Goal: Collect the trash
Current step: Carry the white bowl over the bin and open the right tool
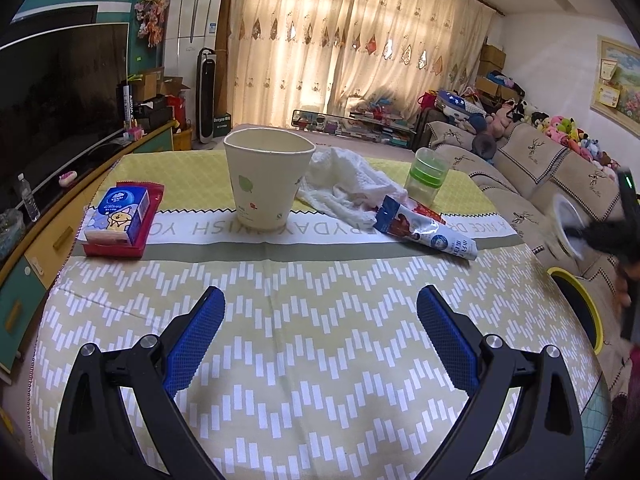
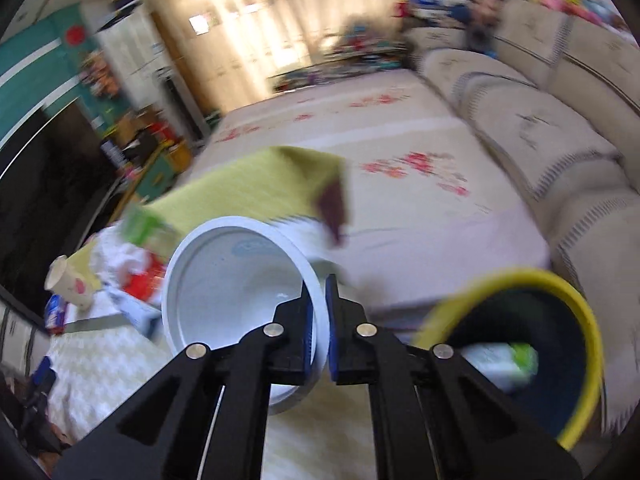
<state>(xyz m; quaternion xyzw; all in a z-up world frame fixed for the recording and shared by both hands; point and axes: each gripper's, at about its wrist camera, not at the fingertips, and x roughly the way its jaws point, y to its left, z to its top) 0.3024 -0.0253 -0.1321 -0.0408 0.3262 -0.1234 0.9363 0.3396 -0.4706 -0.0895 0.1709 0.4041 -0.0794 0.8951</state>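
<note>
Left gripper [image 1: 320, 312] black arms, blue textured jaws, silver screws, right gripper [image 2: 319, 292] alike

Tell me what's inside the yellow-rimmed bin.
In the bin, a blurred white-and-green piece of trash shows. The right gripper's arm hides the rest of the bottom.

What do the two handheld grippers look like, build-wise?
Left gripper: two black plastic arms with triangular cut-outs, silver round pivot bolts, and blue mesh-textured pads on the fingers. Right gripper: same black linkage, silver bolts and blue pads. No cables or markings visible on either; no sleeve in view.
</note>
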